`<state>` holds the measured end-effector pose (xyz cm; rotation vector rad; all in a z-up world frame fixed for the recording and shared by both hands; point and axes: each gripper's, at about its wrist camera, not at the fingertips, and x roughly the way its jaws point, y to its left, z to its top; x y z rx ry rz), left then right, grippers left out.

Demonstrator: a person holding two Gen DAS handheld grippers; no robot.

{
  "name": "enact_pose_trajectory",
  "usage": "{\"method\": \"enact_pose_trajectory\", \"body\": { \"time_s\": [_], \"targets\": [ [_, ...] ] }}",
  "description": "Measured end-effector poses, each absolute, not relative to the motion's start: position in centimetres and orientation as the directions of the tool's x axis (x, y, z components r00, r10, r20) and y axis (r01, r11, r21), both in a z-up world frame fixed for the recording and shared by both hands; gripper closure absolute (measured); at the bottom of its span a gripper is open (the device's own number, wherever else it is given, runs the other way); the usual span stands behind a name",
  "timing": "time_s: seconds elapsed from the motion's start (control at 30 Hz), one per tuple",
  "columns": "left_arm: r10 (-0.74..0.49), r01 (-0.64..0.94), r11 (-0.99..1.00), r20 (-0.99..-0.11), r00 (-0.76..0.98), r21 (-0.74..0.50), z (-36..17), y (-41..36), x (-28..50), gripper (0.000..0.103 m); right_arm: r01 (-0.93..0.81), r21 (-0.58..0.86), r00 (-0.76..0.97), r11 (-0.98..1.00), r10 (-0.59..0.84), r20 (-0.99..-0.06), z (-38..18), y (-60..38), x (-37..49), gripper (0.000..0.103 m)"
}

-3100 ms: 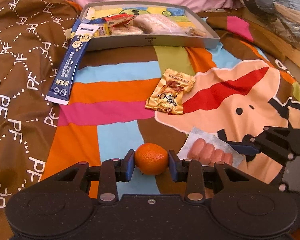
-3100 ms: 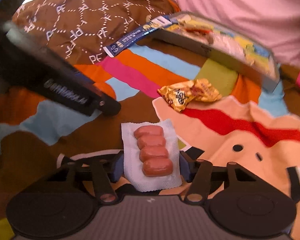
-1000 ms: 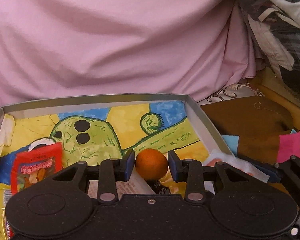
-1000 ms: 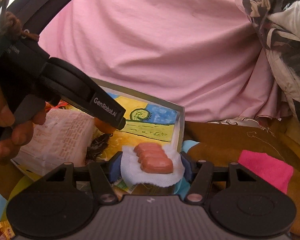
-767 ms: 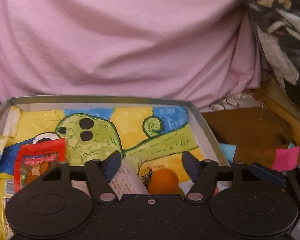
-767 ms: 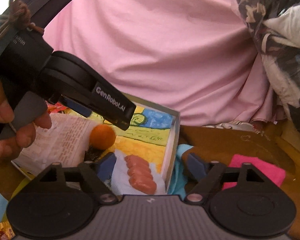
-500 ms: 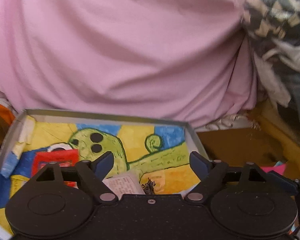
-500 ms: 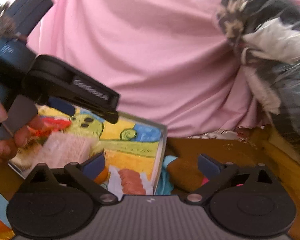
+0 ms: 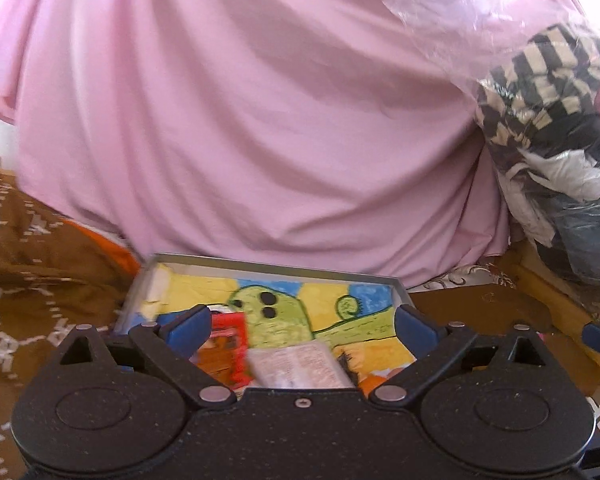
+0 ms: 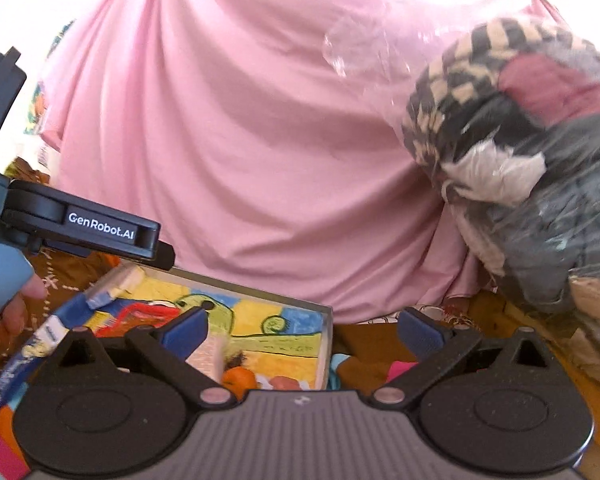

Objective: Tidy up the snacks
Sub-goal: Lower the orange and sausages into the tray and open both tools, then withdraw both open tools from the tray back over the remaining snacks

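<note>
A shallow grey box (image 9: 276,267) with a cactus drawing on its floor holds the snacks. My left gripper (image 9: 302,326) hangs open above it, nothing between its fingers. Under it lie a red packet (image 9: 230,334), a pale wrapped pack (image 9: 300,366) and a sliver of the orange (image 9: 374,384). My right gripper (image 10: 302,332) is open too, over the box's (image 10: 326,344) right end. Below it the orange (image 10: 239,380) and the sausage pack (image 10: 284,382) rest in the box's near right corner. A blue sachet (image 10: 40,344) leans on the box's left side.
Pink cloth (image 9: 240,120) rises right behind the box. A plastic bag of clothes (image 10: 520,152) fills the right side. Brown patterned bedding (image 9: 16,280) lies to the left. The left tool's body (image 10: 80,228) and a hand (image 10: 8,316) holding it show in the right wrist view.
Both grippers opened and let go: the orange and the sausage pack dropped into the box. Both grippers have since lifted and drawn back, so the box looks smaller and lower.
</note>
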<state>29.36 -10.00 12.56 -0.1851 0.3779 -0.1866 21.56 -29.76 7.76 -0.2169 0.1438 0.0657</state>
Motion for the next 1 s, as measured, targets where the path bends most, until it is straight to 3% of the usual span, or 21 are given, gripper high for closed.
{"method": "enact_pose_trajectory", "body": {
  "time_s": [0.67,1.0],
  "targets": [
    [-0.115,0.047,0.981,-0.374,0.92,-0.186,10.8,-3.4,18.2,0.003,-0.099,-0.145,0.991,0.985,0.083,-0.107,6.7,-26.0,10.1,0.0],
    [-0.073,0.006,0.99,-0.465,0.882,-0.144,6.5,-1.3,14.5,0.003,-0.082,-0.082,0.974,0.993,0.062,-0.218,3.1,-25.5,7.5,0.0]
  ]
}}
